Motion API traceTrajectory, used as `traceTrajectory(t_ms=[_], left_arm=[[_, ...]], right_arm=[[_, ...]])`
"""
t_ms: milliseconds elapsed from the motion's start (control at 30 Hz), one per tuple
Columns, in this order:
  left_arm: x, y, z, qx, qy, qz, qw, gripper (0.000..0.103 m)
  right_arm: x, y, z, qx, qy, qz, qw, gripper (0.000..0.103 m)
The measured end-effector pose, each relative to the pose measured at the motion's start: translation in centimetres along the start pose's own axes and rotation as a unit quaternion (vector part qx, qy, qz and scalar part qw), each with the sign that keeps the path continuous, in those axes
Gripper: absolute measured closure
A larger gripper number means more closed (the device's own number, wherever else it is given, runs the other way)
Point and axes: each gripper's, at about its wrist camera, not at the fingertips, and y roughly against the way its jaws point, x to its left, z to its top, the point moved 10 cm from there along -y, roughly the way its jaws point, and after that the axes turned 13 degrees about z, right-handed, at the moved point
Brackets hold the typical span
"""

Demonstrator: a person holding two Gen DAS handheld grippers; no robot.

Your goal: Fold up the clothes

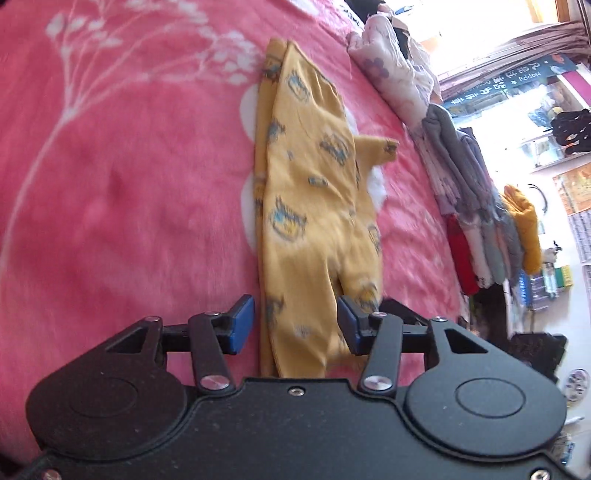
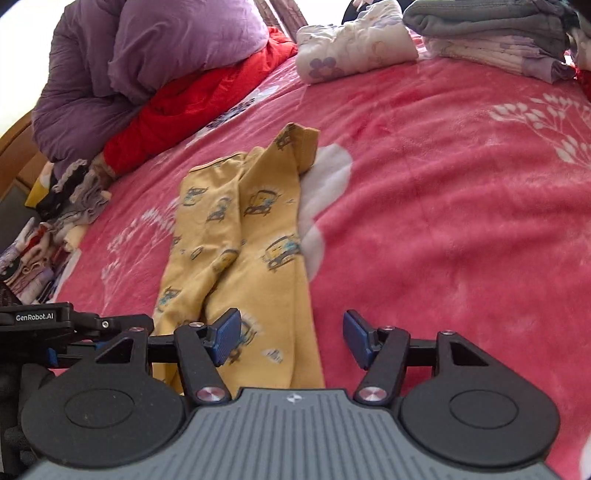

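Note:
A yellow child's garment [image 1: 314, 206] with blue cartoon prints lies folded lengthwise on the pink bedspread [image 1: 122, 177]. My left gripper [image 1: 295, 323] hovers open over its near end. The cloth runs between the blue pads without being pinched, and the left pad stands clear over the bedspread. The right wrist view shows the same garment [image 2: 258, 229] stretching away from me, one sleeve end bunched at the far tip. My right gripper [image 2: 291, 339] stands open over the near hem, its left pad above the cloth and its right pad above pink bedspread [image 2: 443, 221].
Folded clothes are stacked along the bed's far edge [image 1: 472, 206], also seen as a grey pile [image 2: 491, 33] beside a white floral bundle [image 2: 351, 44]. A purple duvet [image 2: 147, 48] and red quilt [image 2: 192, 107] lie at the back left, with small clothes [image 2: 55, 221] at the left edge.

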Motion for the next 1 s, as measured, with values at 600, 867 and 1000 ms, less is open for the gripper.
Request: traceTrajectory(t_ms=[600,867,1000], left_arm=[[4.3,7.4,-0.3,-0.087,-0.043,-0.006,0.9953,0.098],[5.1,7.6,0.8,-0.105,-0.049,0.019,0.9931,0.056],[3.8,6.1,2.9,-0.106,-0.058,0.026,0.9923,0.056]], right_arm=[[4.2,-1.0,-6.6,0.068,-0.09,0.099,0.989,0.087],[5.1,1.7,-3.7,-0.006,-0.064,0.091,0.994,0.039],[2.4,1.7,-0.9,-0.058,-0.078,0.06,0.993,0.043]])
